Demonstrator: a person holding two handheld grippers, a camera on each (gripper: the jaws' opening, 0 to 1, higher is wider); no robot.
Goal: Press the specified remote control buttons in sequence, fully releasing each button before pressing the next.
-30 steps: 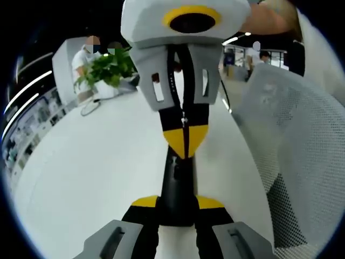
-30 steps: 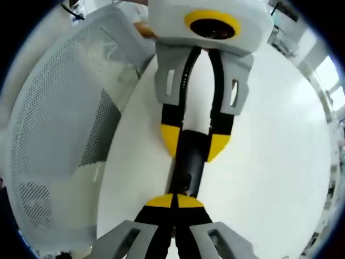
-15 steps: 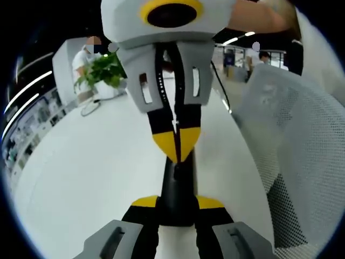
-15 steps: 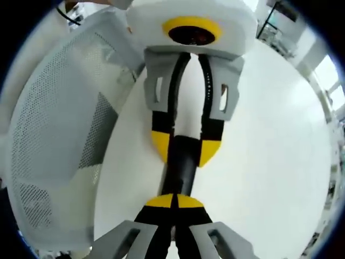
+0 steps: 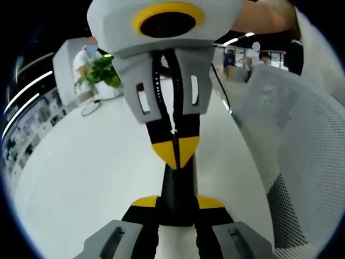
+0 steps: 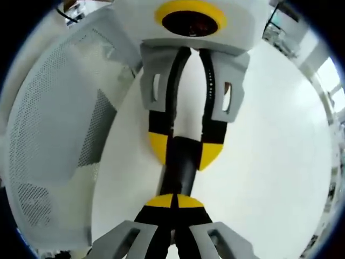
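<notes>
A slim black remote control (image 5: 177,190) lies along the white table (image 5: 91,178), and my left gripper (image 5: 178,203) is shut on its near end, one yellow-tipped finger on each side. My right gripper (image 5: 175,154) comes in from the top of the left gripper view, shut, with its joined yellow tips down on the remote's far part. In the right gripper view my right gripper (image 6: 173,200) is shut with its tips over the remote (image 6: 180,172), and the left gripper (image 6: 183,151) clamps the remote's other end. The buttons are hidden.
A white mesh chair back (image 5: 294,156) stands close to the table's edge and also appears as the chair (image 6: 51,129) in the right gripper view. A potted green plant (image 5: 99,73) and a person (image 5: 83,62) are at the table's far end.
The right gripper has slid along the remote toward the left gripper, and its shut tips now sit nearer the left jaws. The left gripper's hold on the remote is unchanged.
</notes>
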